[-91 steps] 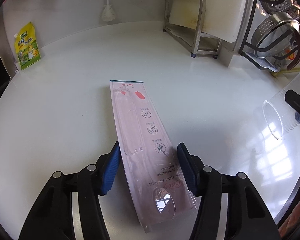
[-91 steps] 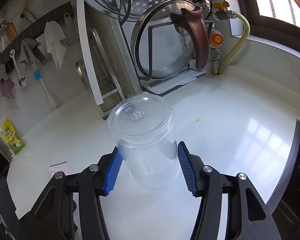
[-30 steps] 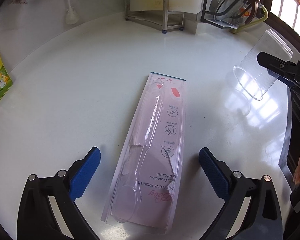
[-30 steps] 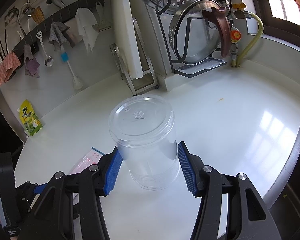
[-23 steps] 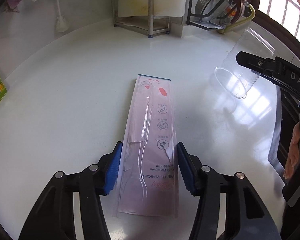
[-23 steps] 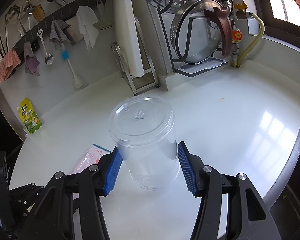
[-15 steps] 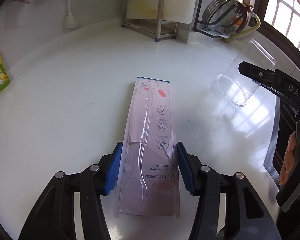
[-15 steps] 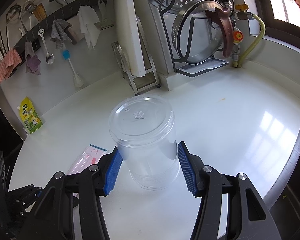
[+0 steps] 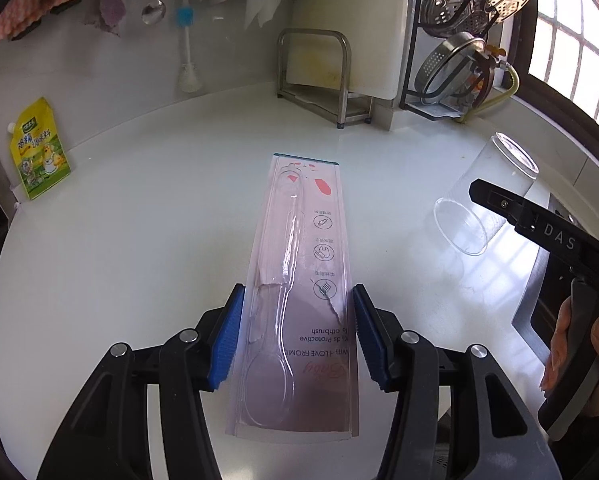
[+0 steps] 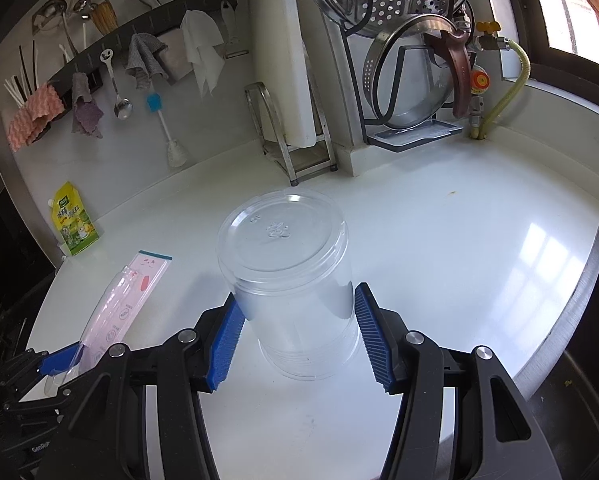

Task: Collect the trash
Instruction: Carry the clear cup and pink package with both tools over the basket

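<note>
A long pink toothbrush blister pack (image 9: 299, 272) is held above the white counter (image 9: 139, 220) by my left gripper (image 9: 297, 340), whose blue pads are shut on its two long edges. The same pack (image 10: 123, 304) shows at the left of the right wrist view, tilted up. My right gripper (image 10: 295, 340) is shut on a clear plastic cup (image 10: 291, 280), bottom facing away from me. In the left wrist view that cup (image 9: 483, 196) hangs at the right, held by the right gripper's fingers (image 9: 539, 224) with a person's hand behind them.
A yellow-green pouch (image 9: 39, 152) leans at the counter's back left. A metal stand with a white cutting board (image 9: 327, 76) and a rack of pot lids and a steamer (image 9: 467, 40) line the back wall. Cloths, a spoon and a brush hang above. A dark edge borders the counter's right side.
My left gripper's jaws closed from wide open onto the pack's edges and lifted it off the counter. The right gripper kept its grip on the cup and shifted a little.
</note>
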Demonstrator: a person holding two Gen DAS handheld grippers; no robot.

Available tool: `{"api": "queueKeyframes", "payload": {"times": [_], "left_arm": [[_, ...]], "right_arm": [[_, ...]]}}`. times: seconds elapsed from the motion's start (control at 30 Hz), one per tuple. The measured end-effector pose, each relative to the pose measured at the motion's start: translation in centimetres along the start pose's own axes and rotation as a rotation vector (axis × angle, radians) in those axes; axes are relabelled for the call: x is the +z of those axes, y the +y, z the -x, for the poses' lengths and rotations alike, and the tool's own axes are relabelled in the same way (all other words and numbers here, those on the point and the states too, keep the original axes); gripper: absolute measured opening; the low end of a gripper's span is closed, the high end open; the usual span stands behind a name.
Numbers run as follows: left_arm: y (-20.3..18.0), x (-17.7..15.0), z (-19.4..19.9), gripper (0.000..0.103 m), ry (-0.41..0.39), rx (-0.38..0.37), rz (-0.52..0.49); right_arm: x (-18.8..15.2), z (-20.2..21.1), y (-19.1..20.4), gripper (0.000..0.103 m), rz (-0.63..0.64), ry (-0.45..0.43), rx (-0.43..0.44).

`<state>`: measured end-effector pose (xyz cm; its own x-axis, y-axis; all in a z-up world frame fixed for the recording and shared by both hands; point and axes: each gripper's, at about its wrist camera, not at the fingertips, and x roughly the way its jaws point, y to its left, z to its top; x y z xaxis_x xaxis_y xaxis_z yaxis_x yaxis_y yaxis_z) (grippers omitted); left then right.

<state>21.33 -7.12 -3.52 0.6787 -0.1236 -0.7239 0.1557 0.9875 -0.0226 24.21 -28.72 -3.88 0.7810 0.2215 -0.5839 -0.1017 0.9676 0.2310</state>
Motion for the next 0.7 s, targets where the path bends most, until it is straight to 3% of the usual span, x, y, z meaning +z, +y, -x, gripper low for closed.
{"api": "queueKeyframes", "payload": {"times": [0.17,0.4,0.7], "left_arm": [[0.2,-1.8,3.8,0.052,-0.057,0.032,-0.013],[0.1,-5.7,9.4,0.052,-0.116,0.007,-0.008],[-0.4,-14.2,14.3,0.052,-0.066,-0.084,-0.02]], "right_arm": [[-2.7,4.0,1.6,0.053,0.028,-0.01,-0.009],[-8.8,11.0,4.2,0.053,0.056,0.002,-0.031],[-17.4,18.1,7.9,0.053,0.054,0.02,-0.062]]}}
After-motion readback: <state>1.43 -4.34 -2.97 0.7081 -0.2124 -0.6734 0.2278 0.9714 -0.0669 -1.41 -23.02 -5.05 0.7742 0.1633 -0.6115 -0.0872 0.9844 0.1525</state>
